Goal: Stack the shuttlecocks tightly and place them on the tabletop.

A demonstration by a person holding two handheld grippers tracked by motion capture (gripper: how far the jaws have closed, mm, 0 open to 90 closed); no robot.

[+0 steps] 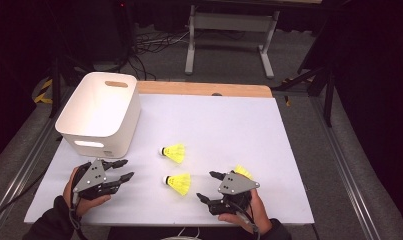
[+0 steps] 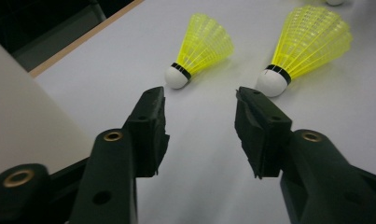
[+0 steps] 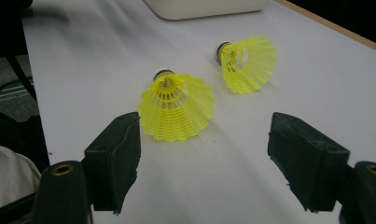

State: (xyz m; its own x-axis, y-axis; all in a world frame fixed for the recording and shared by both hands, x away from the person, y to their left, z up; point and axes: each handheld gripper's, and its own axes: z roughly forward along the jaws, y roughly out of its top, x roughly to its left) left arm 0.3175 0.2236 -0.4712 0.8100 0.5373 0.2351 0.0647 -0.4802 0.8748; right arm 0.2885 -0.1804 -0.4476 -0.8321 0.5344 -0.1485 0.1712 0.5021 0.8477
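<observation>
left gripper [image 1: 123, 169] jaws gaping, empty | right gripper [image 1: 206, 186] jaws gaping, empty | two yellow plastic-skirted shuttlecocks [image 1: 178, 183] lying between, 12 o'clock of both

A white bin [image 1: 100, 112] stands on the white table [image 1: 229, 130].

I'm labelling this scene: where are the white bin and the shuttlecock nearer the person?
white bin [image 1: 120, 121], high view, on its right outer wall.
nearer shuttlecock [image 1: 181, 183], high view, on its yellow skirt.
</observation>
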